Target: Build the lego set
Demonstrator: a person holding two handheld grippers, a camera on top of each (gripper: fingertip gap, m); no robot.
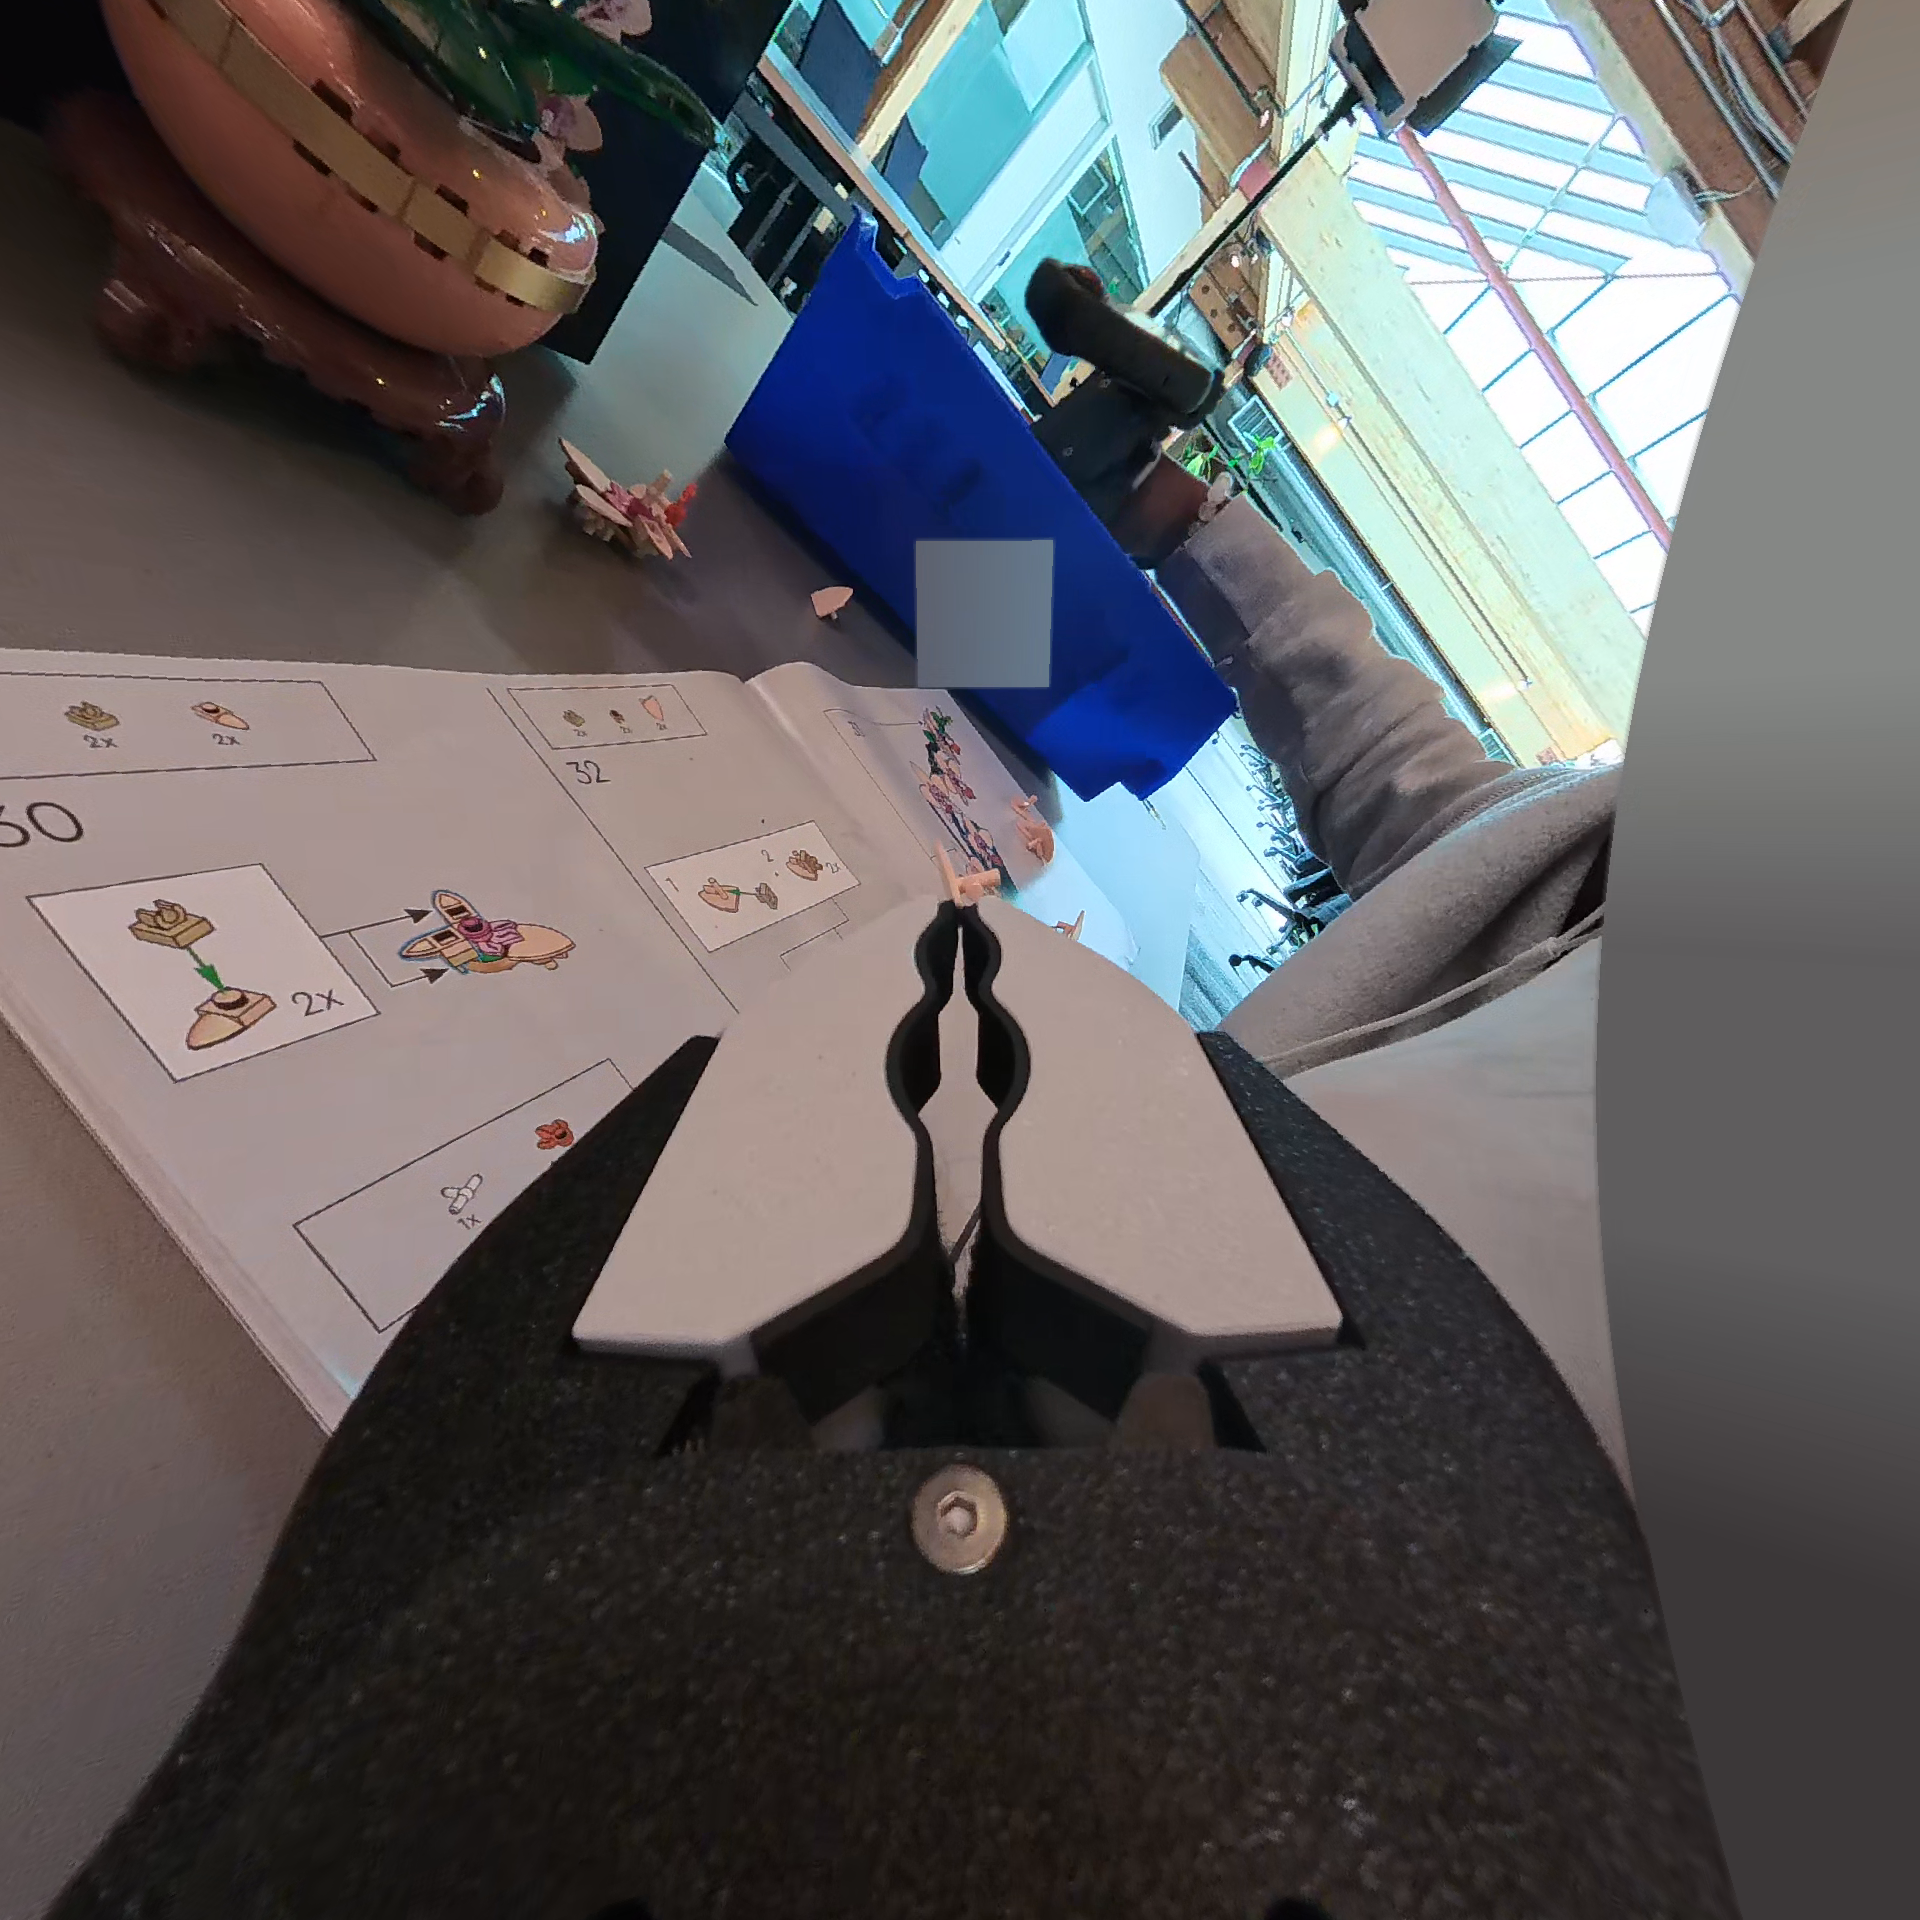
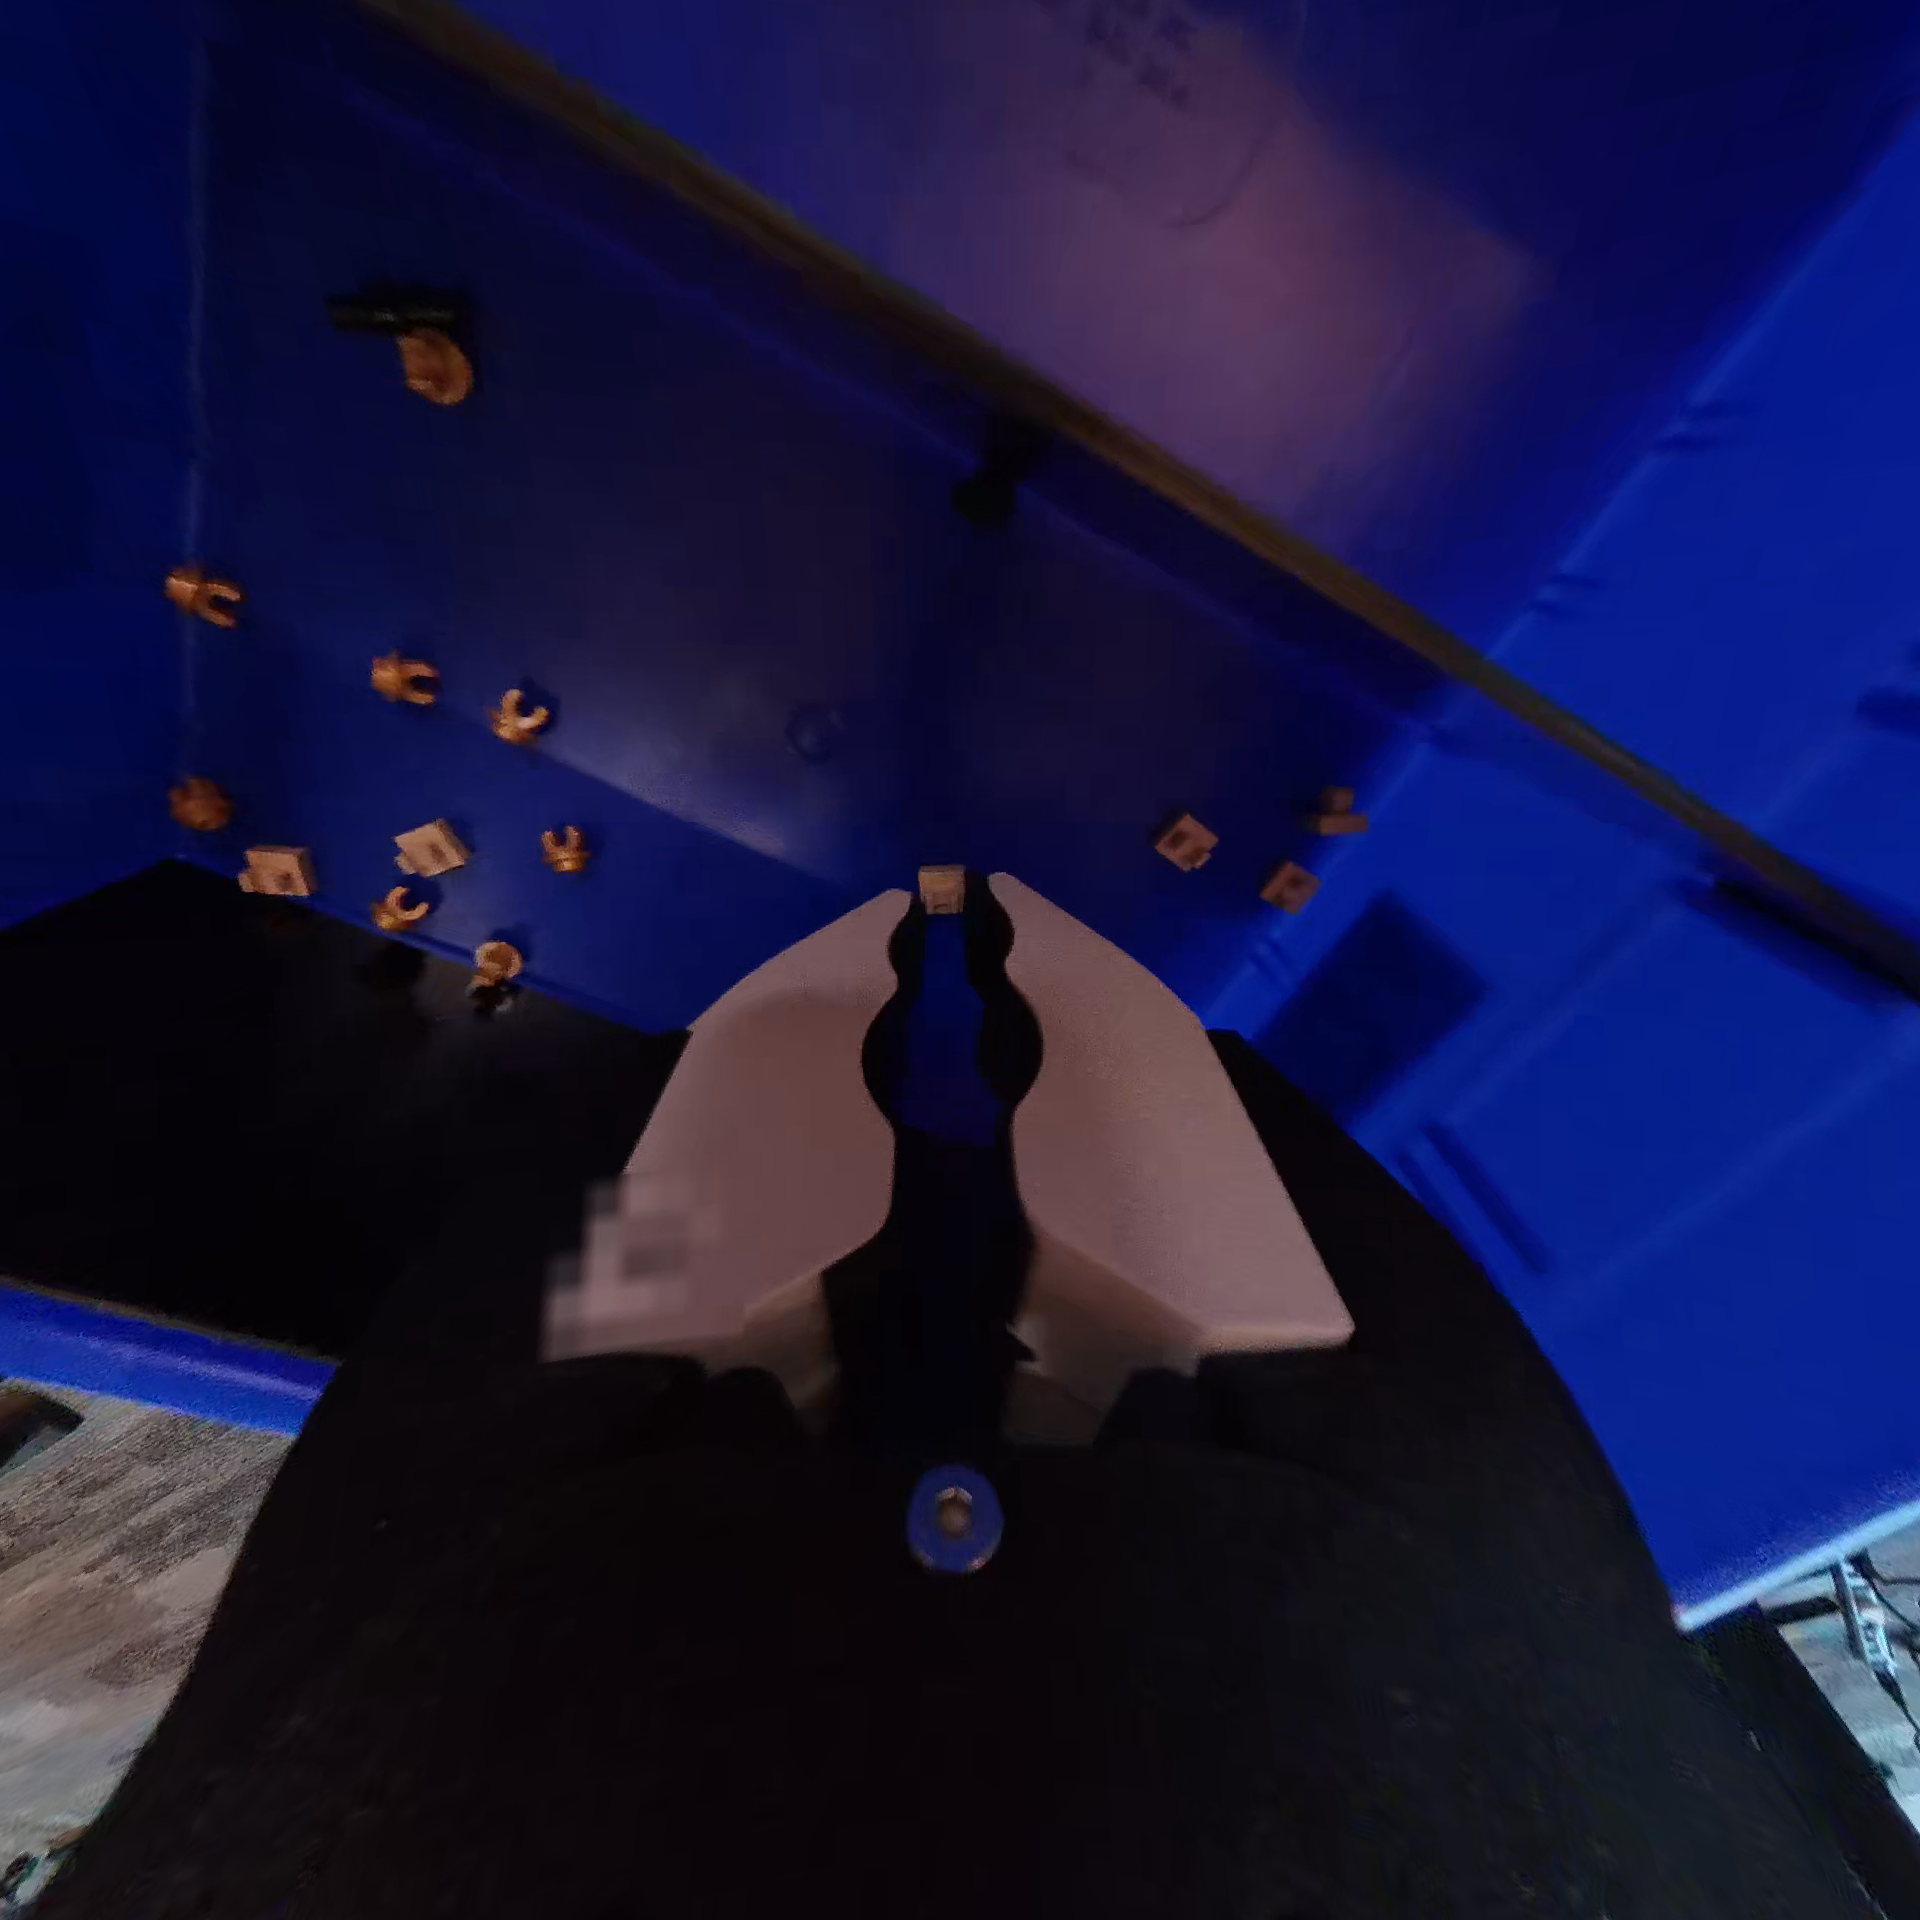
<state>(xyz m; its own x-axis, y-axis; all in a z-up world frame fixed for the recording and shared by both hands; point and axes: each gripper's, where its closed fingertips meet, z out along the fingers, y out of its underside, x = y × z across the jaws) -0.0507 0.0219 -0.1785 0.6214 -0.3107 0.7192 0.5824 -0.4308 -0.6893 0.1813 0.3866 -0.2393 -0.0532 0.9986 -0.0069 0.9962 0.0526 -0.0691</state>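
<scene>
Left gripper: pinches pale peach piece above instruction booklet.
Right gripper: pinches tan brick inside blue bin; loose tan pieces at 10 o'clock.

Left wrist view: pink flowerpot model cut off at top-left edge, its plants mostly out of frame. Instruction booklet runs off left edge; lower-right part hidden behind left gripper. Tiny pale piece at fingertips too small to ID. Right wrist view: whole frame blurred; small tan pieces in blue bin, shapes unclear. Tan bit at right gripper tips partly covered.
</scene>
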